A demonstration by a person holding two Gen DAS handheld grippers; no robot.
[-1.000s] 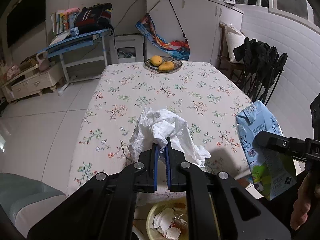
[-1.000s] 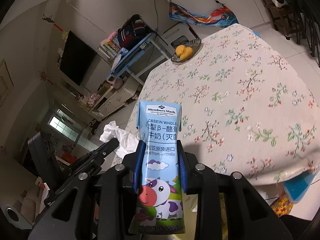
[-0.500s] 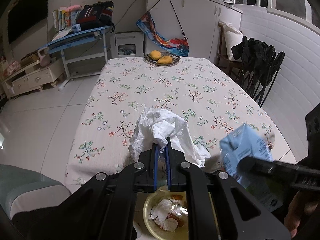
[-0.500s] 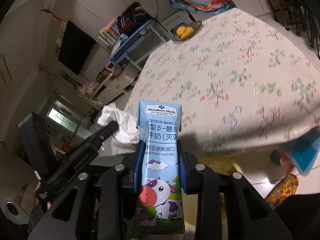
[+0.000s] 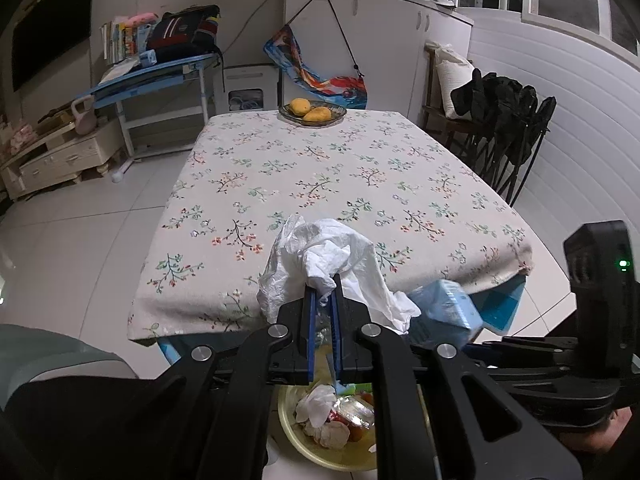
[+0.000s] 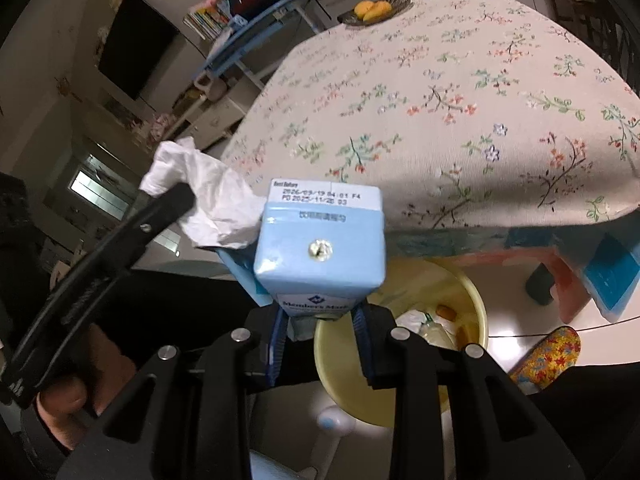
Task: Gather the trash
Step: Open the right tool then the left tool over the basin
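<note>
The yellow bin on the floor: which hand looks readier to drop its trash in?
Probably the right. Its gripper holds the milk carton tipped over the yellow bin, while the left gripper and its crumpled tissue sit nearer the table edge.

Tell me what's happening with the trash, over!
Left tongs shut on crumpled white bag. Right tongs shut on blue milk carton. Yellow bin sits below both, beside the table edge. Nothing blocking the drop.
</note>
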